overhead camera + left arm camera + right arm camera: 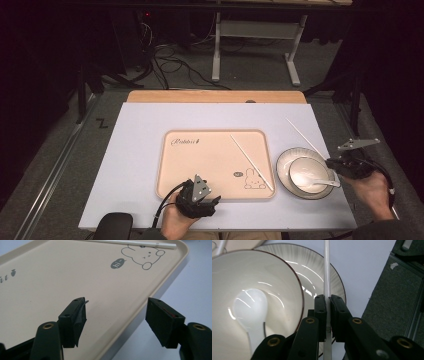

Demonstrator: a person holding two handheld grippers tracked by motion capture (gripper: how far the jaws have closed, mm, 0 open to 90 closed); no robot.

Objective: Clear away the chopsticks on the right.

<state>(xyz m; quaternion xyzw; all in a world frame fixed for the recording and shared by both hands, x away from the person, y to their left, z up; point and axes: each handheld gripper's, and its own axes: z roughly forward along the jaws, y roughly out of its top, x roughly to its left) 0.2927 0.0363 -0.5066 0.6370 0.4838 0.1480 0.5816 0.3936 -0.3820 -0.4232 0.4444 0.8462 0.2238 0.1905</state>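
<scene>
A white chopstick (327,270) sits pinched between the jaws of the right gripper (328,305), which are closed tight on it. The stick runs up and away from the gripper over the rim of a plate (319,267) and the white table (362,265) beyond. In the high view it slants from the right gripper (334,164) toward the far right of the table. A bowl (274,277) stands on the plate, just beside the gripper, with a white spoon (249,307) lying in it. A second chopstick (251,162) lies slantwise on the right part of a beige tray (200,165), near a rabbit drawing (254,179). The left gripper (116,322) hangs over the tray's near edge with its jaws spread wide and nothing between them.
</scene>
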